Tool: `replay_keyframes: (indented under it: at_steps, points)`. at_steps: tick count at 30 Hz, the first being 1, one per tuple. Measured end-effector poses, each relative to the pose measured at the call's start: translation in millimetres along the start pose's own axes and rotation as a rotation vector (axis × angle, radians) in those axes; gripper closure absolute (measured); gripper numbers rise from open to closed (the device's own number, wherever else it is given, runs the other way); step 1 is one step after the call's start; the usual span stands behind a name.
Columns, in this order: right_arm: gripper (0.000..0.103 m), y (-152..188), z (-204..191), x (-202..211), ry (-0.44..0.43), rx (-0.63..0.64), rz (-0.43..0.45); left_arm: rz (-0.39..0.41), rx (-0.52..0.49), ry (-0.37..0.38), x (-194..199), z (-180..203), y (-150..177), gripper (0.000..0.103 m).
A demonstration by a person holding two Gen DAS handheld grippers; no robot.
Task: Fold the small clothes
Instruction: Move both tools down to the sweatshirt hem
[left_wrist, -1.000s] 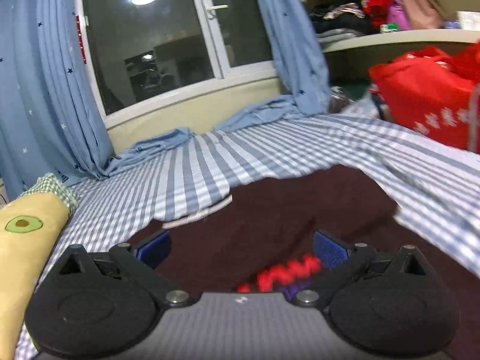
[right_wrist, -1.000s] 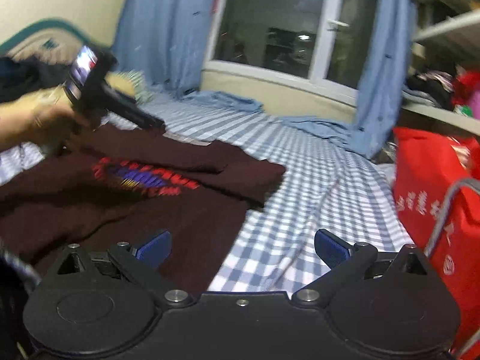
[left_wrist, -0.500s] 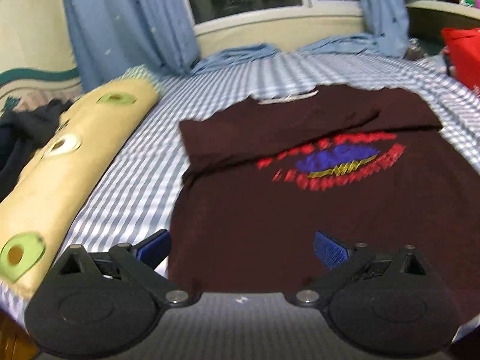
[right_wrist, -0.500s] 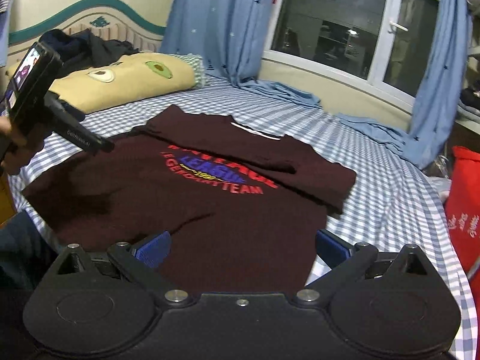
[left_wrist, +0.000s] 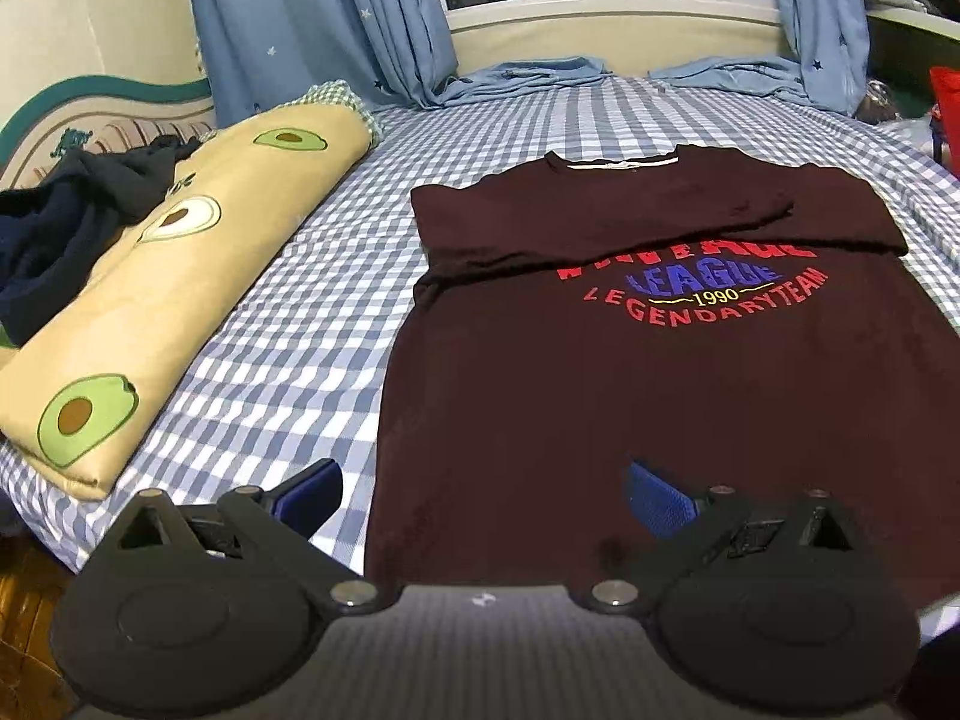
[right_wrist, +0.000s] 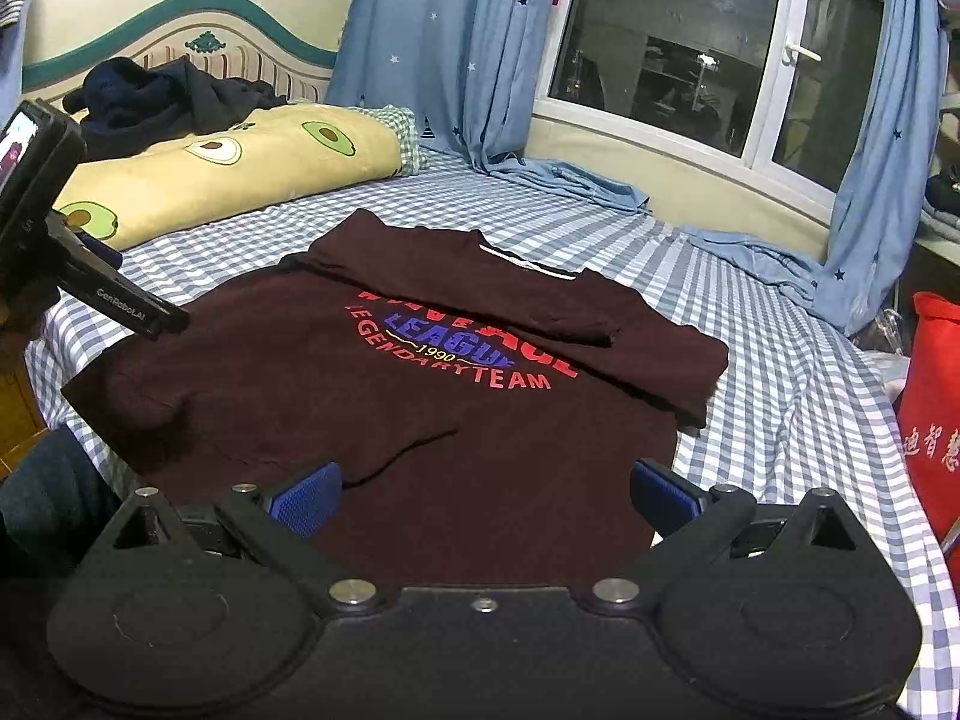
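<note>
Checkered bed [left_wrist: 288, 360] – maroon T-shirt [left_wrist: 600, 396] flat, both sleeves folded in; left gripper [left_wrist: 480, 495], right gripper [right_wrist: 483, 495] spread wide, empty.

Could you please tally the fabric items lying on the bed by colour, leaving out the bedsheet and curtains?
Maroon: 1, the T-shirt
Yellow: 1, the avocado-print pillow
Dark navy: 1, the crumpled garment on the pillow
Total: 3
</note>
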State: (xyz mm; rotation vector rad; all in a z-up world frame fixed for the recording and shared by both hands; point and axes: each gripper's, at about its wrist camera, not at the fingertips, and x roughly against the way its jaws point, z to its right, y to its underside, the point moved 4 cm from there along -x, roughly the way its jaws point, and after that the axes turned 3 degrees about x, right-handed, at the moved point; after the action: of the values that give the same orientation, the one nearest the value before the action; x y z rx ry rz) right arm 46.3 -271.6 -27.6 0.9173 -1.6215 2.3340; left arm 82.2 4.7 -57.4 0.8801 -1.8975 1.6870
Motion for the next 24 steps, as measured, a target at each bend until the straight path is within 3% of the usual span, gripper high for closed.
replay_keyframes:
  at_steps: [8,13,16,24]
  points:
    - [0.001,10,-6,3,-0.024,0.017,-0.025,-0.044,-0.013,0.036,6,12,15,0.001]
    - [0.002,23,-13,2,-0.047,0.056,-0.066,-0.055,-0.047,0.145,17,20,33,0.001]
    - [0.003,33,-19,-2,-0.061,0.072,-0.113,-0.074,-0.077,0.170,21,29,43,0.001]
    - [0.003,63,-45,-26,-0.052,0.194,-0.224,-0.105,-0.125,0.144,16,32,62,0.001]
